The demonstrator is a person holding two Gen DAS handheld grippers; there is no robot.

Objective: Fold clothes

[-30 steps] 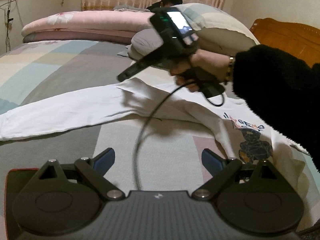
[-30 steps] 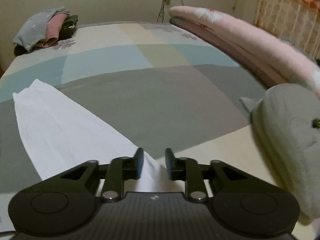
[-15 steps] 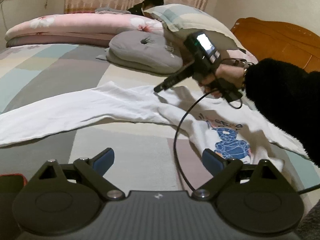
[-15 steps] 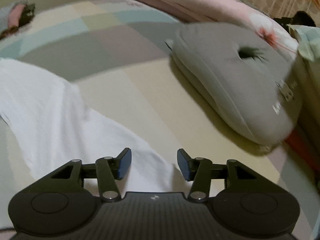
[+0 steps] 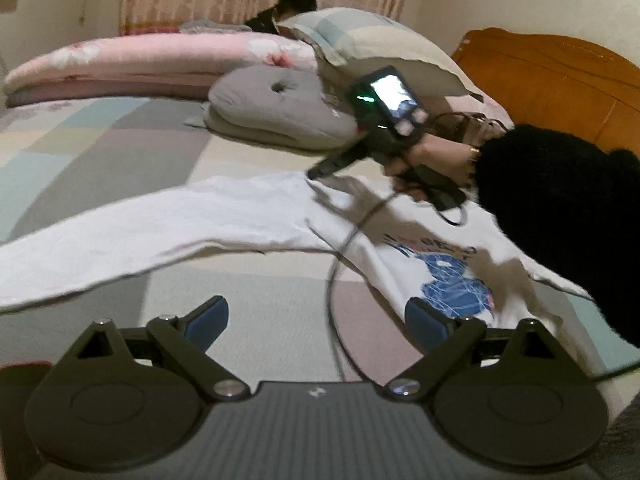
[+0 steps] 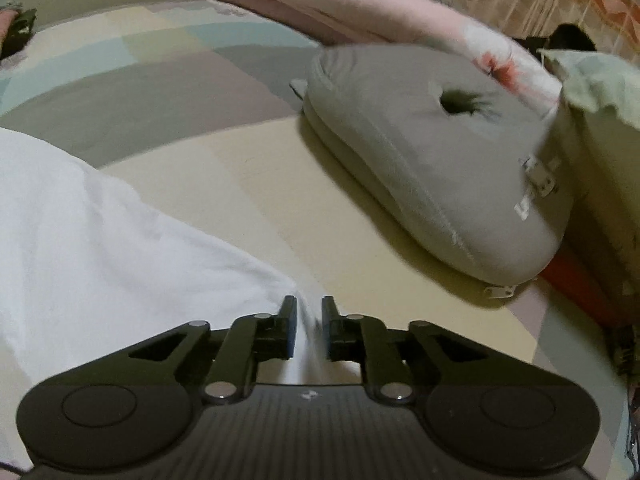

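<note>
Right gripper: the black two-finger right gripper [image 6: 308, 326] has its jaws drawn nearly together on a raised ridge of the white long-sleeved cotton top with a blue cartoon print [image 5: 248, 216]; seen from the left wrist, its tip meets the cloth near the shoulder.
Left gripper: the black left gripper with blue pads [image 5: 316, 320] hangs spread wide above the bed, holding nothing.
Garment position: the top lies spread on the pastel patchwork bedsheet [image 5: 100, 148], one sleeve stretched long to the left, print side up, body under the person's black fleecy sleeve [image 5: 560, 208].
Handling: judged light, limp and soft; it will sag and crease from any pinch, so seams, cuff, shoulder or hem give the surest hold.
Stage: only partly flat, unfolded; whether it is being laid out or folded cannot be told.
Surroundings: a grey round tufted cushion [image 6: 432, 136] lies just beyond the top, with a pink floral rolled quilt [image 5: 160, 60] behind.
Containers: none visible.
</note>
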